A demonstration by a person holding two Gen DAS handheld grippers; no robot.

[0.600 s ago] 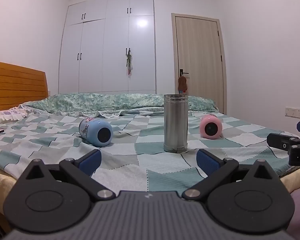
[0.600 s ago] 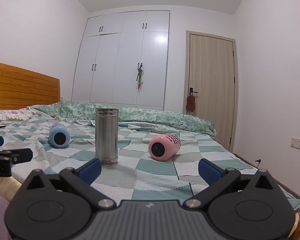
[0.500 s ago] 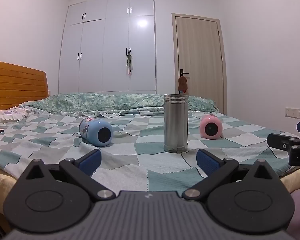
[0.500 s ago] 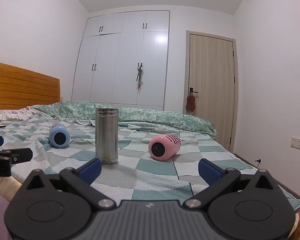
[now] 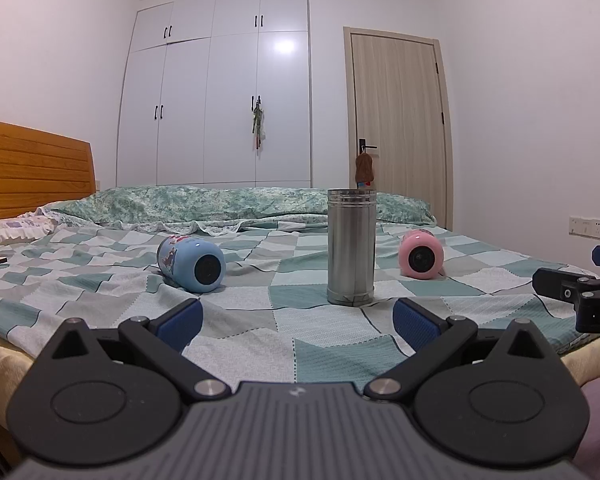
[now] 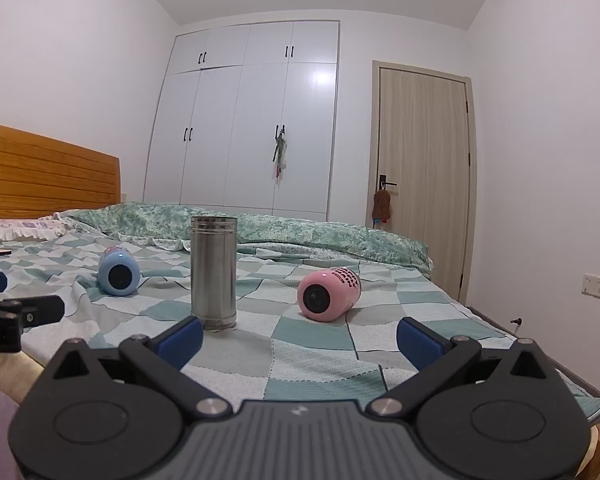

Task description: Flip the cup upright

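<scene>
Lying on their sides on a checked green-and-white bedspread: a blue cup and a pink cup, round ends turned toward the cameras, well apart from each other. Standing upright between them, a steel cylinder cup, touching neither. Seen from the right wrist, blue cup left of the steel cup, pink cup to its right.

Held low at the near edge of the bed, left gripper with blue-padded fingers spread wide, nothing between them, short of all three cups. Likewise right gripper, fingers apart and empty, level with its neighbour.

Behind the bed: rumpled green floral quilt, wooden headboard, white wardrobe and a closed wooden door.
</scene>
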